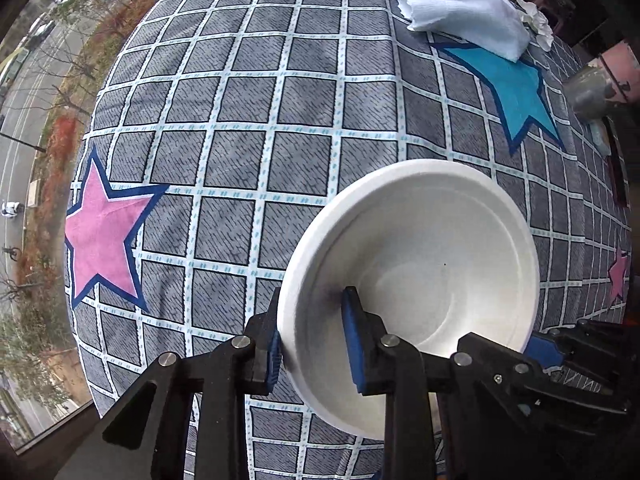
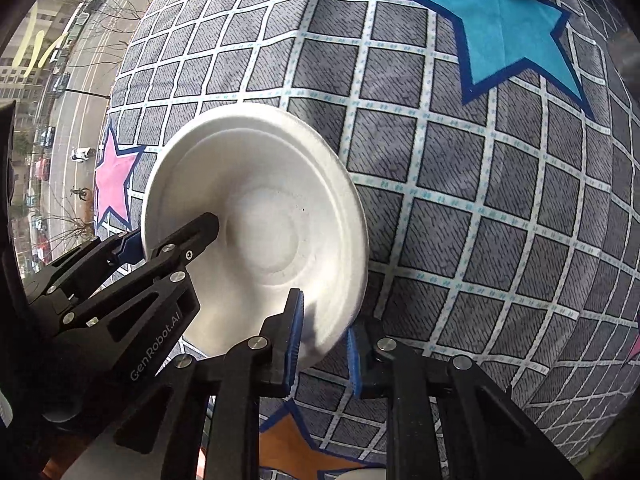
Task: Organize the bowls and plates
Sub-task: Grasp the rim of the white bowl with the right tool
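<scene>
A shallow white bowl point(image 1: 432, 248) is held a little above the checked tablecloth point(image 1: 248, 120), tilted. My left gripper point(image 1: 313, 300) is shut on its left rim, one blue pad inside the bowl and one outside. At the bowl's lower right edge a blue pad of my right gripper point(image 1: 548, 350) shows. In the right wrist view the same bowl point(image 2: 260, 184) fills the middle left. There my right gripper point(image 2: 324, 320) is shut on its lower right rim, and my left gripper point(image 2: 160, 236) clamps the opposite rim.
A white cloth point(image 1: 468, 20) and crumpled paper point(image 1: 536, 20) lie at the far right by a blue star. A metal cup point(image 1: 592, 92) stands at the right edge. A window point(image 1: 32, 160) onto a street runs along the table's left side. A white rim point(image 2: 360, 474) shows at the bottom.
</scene>
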`<state>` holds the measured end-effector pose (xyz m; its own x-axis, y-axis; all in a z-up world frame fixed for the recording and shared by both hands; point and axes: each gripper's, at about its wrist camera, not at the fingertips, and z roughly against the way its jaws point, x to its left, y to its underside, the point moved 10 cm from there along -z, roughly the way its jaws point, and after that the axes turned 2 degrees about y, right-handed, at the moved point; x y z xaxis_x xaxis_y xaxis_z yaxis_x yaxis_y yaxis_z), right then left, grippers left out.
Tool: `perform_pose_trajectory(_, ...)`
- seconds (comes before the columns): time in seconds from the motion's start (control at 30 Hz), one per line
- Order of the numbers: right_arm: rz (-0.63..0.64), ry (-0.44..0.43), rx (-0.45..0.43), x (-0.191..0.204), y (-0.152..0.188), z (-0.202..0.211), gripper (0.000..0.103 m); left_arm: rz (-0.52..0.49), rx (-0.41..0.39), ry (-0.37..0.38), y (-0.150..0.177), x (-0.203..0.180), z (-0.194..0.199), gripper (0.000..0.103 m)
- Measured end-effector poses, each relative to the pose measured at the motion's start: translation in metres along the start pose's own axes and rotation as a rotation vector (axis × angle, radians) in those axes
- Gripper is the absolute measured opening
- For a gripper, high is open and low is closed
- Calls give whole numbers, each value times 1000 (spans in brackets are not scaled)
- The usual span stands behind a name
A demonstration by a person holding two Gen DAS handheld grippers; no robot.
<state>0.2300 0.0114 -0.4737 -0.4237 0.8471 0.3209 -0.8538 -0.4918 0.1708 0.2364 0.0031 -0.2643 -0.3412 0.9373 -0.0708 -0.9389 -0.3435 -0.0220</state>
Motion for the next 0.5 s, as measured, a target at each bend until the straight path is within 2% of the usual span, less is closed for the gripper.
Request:
perform_pose_trajectory(0.3,-53,11,31,-59,71,0,22,-110,54,21,47,-84,-1,30)
perform_pose_trajectory(0.47,-82,12,22,-81,84,1,22,-138,26,-25,36,-124,4,33)
perform_pose_trajectory(0.5,-79,19,10,-86,80,2,22,-129,24,-26,17,-127,6,38)
